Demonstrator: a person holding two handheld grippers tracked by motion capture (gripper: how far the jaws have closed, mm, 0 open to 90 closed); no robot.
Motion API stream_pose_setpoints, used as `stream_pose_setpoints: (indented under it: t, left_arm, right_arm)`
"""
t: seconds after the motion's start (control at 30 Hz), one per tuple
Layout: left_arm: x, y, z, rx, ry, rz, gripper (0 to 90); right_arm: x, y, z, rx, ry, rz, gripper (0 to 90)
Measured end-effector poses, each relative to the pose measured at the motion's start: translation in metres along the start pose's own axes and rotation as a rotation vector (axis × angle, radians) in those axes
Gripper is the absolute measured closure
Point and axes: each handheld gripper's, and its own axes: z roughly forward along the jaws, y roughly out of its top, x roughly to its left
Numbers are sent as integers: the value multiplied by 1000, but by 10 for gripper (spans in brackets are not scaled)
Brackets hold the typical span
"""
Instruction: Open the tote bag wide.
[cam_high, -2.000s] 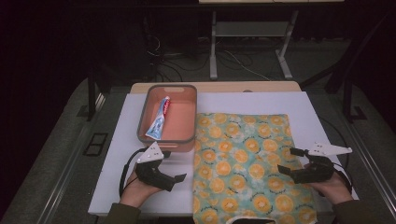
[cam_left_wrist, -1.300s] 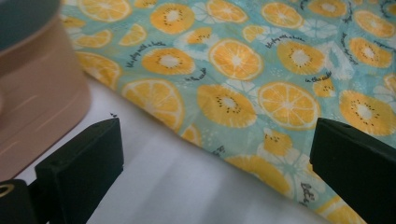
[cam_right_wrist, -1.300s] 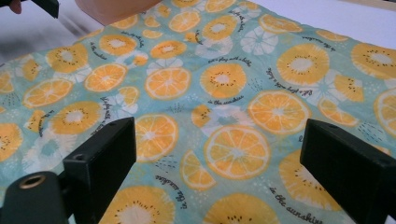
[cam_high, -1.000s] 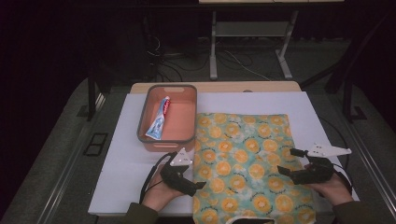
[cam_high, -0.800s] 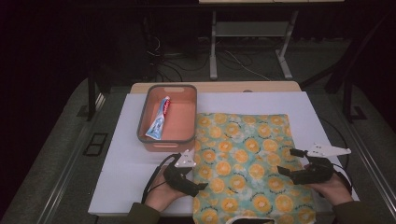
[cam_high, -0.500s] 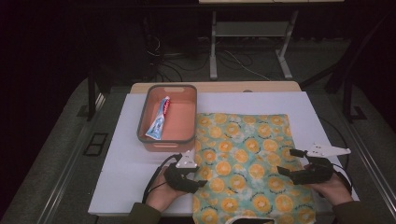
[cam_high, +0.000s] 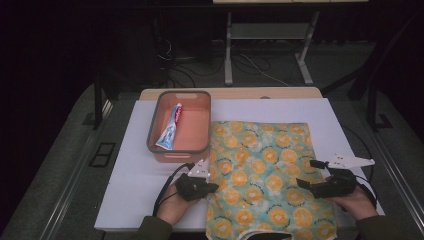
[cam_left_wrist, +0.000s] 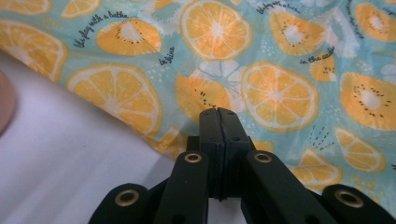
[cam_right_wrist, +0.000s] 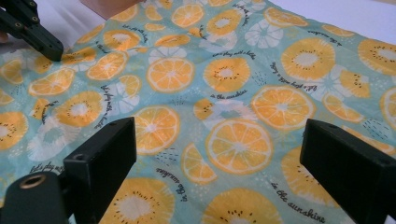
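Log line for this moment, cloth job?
left hand-held gripper: jaws just closed, at left edge of orange-print cloth | right hand-held gripper: open over right edge | toothpaste tube: in bin

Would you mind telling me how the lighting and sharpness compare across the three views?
High view: the white table is lit but dim, the surroundings nearly black, and the picture is soft and grainy. Left gripper view: bright, even light, the orange-print cloth crisp, the left gripper near the lens slightly soft. Right gripper view: the cloth is sharp mid-frame, the right gripper dark, with only faint shadows.
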Motion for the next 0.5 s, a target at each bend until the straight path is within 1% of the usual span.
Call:
stream_pose_setpoints:
  t: [0.17,0.27,0.33,0.4,0.5]
  left_arm:
    - [8,13,7,-20,43,11,892]
    - [15,24,14,-33,63,11,892]
    - [19,31,21,-30,83,15,892]
    - [22,35,27,-29,90,15,892]
    - [25,37,31,-33,94,2,890]
  right_arm:
    - [0,0,0,0,-1,-1,104]
    - [0,0,0,-1,0,0,104]
    - [0,0,0,0,-1,2,104]
    - [0,0,0,-1,-2,2,104]
    - [0,0,-1,-2,-1,4,104]
